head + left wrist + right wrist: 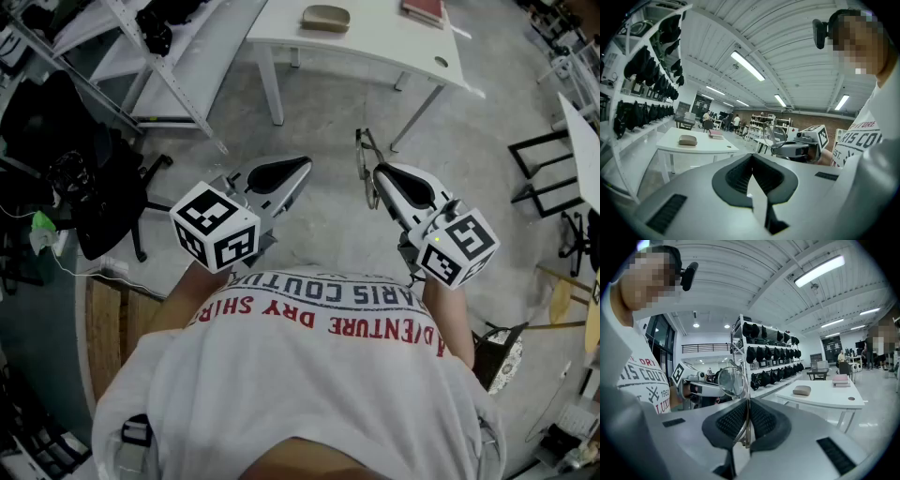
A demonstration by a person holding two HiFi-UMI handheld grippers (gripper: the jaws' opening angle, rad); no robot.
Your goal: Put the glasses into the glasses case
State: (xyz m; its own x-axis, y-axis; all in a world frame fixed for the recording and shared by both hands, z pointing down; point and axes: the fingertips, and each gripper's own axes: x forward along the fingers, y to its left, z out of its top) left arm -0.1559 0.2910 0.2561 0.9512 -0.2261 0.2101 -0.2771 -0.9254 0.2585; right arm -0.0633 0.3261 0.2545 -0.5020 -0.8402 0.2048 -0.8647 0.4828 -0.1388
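Note:
My right gripper (380, 172) is shut on a thin-framed pair of glasses (364, 161), held in the air in front of the person. In the right gripper view the frame is pinched between the dark pads (761, 420) and one round lens (731, 380) sticks up above them. My left gripper (302, 166) hovers beside it, shut with nothing in it, its pads (738, 176) meeting. The tan glasses case (325, 18) lies closed on the white table (375, 42) ahead, well beyond both grippers. The glasses case (687, 139) and glasses case (802, 390) also show in both gripper views.
A reddish book (424, 9) lies on the same table, right of the case. A long white bench and metal frame (164, 70) stand at the left, with black gear and an office chair (94, 187) nearby. Shelves of dark helmets (768, 352) line one wall. Concrete floor lies between me and the table.

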